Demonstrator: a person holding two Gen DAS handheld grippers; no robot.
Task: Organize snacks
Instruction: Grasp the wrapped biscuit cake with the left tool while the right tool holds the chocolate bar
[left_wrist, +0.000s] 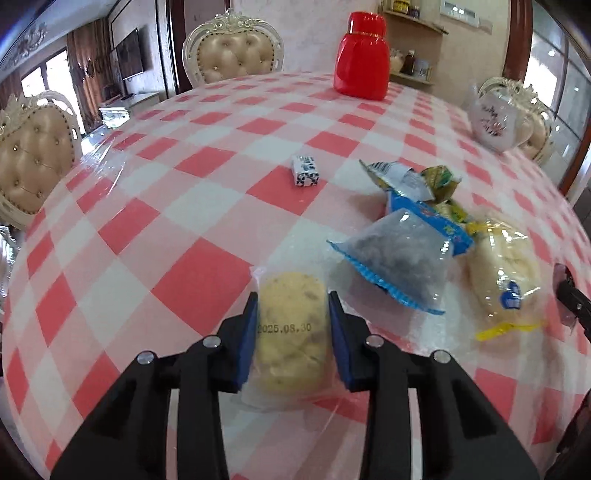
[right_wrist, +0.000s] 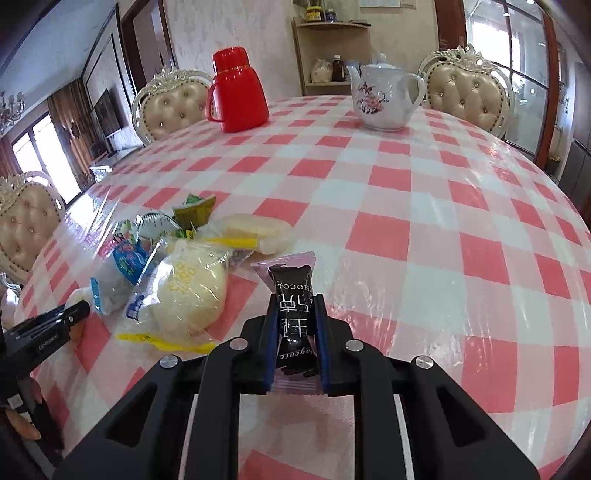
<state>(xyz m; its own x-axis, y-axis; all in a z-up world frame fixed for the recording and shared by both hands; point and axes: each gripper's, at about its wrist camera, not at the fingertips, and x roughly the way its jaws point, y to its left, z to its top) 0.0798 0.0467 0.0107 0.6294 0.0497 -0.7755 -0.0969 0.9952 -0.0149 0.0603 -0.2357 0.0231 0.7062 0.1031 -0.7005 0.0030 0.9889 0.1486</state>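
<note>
My left gripper (left_wrist: 291, 299) is shut on a clear-wrapped yellow cookie (left_wrist: 290, 332) stamped with a date, held low over the checked table. Right of it lies a pile of snacks: a blue-edged bag of dark pieces (left_wrist: 399, 258), a wrapped pale bun (left_wrist: 506, 273) and green and blue packets (left_wrist: 417, 181). A small white and blue packet (left_wrist: 306, 171) lies alone further back. My right gripper (right_wrist: 295, 302) is shut on a pink-wrapped chocolate bar (right_wrist: 293, 306). The pile also shows in the right wrist view, with the bun (right_wrist: 192, 288) to the left.
A red thermos (left_wrist: 361, 55) (right_wrist: 238, 90) and a white flowered teapot (left_wrist: 493, 120) (right_wrist: 384, 96) stand at the far side of the red-checked table (right_wrist: 424, 221). Padded chairs (left_wrist: 232, 51) surround it. The left gripper body (right_wrist: 44, 332) shows at the right view's left edge.
</note>
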